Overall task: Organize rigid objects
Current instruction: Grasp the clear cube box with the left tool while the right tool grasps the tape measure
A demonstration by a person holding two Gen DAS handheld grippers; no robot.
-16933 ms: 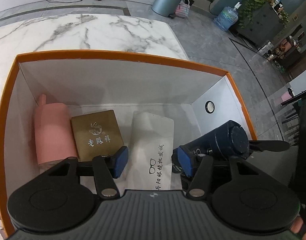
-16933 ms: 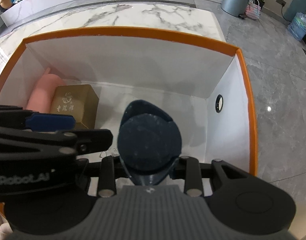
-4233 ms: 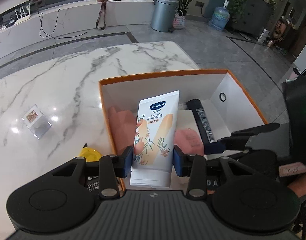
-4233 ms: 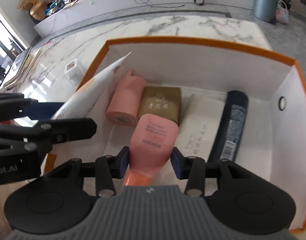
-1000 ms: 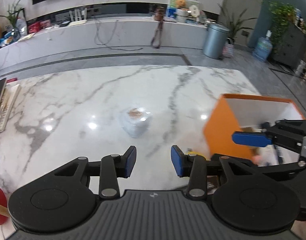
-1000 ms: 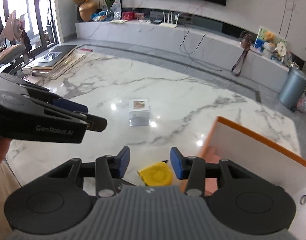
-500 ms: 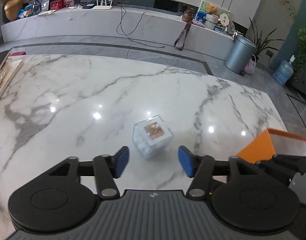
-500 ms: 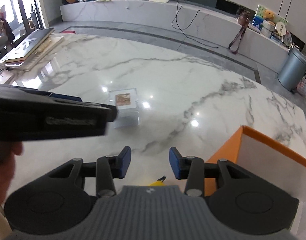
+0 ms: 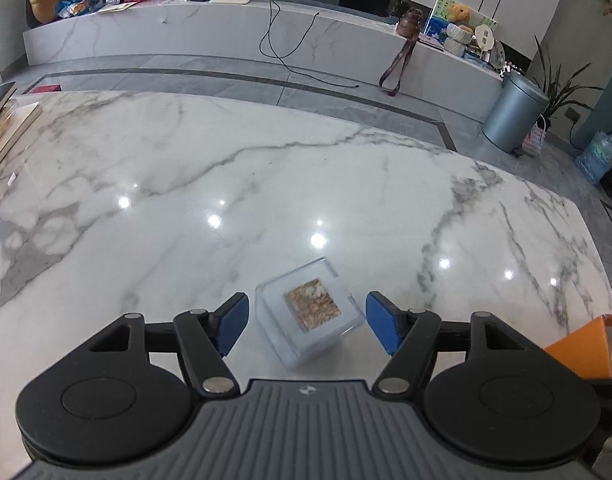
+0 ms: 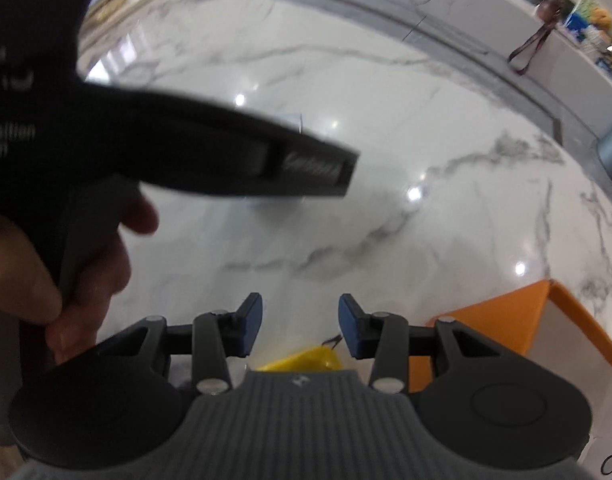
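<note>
A small clear plastic cube (image 9: 310, 312) with a brown patterned insert sits on the white marble table (image 9: 185, 200). My left gripper (image 9: 308, 322) is low over it. Its jaws are opening, with the cube between the blue pads (image 9: 233, 322) and a gap on each side. My right gripper (image 10: 301, 325) is open over bare marble with nothing between its fingers. A yellow object (image 10: 301, 360) shows just below it, partly hidden by the gripper body. The orange box (image 10: 494, 324) with white inside walls stands to the right.
A hand (image 10: 65, 272) holding the left gripper's black body (image 10: 225, 160) fills the left of the right wrist view. The orange box's corner (image 9: 582, 344) shows at the lower right of the left view. Books (image 9: 1, 128) lie at the table's left edge, and a grey bin (image 9: 514, 116) stands on the floor beyond.
The left gripper has moved away from the orange box and come down over the clear cube, with its jaws spreading wider. The right gripper has tipped down toward the table near the yellow object.
</note>
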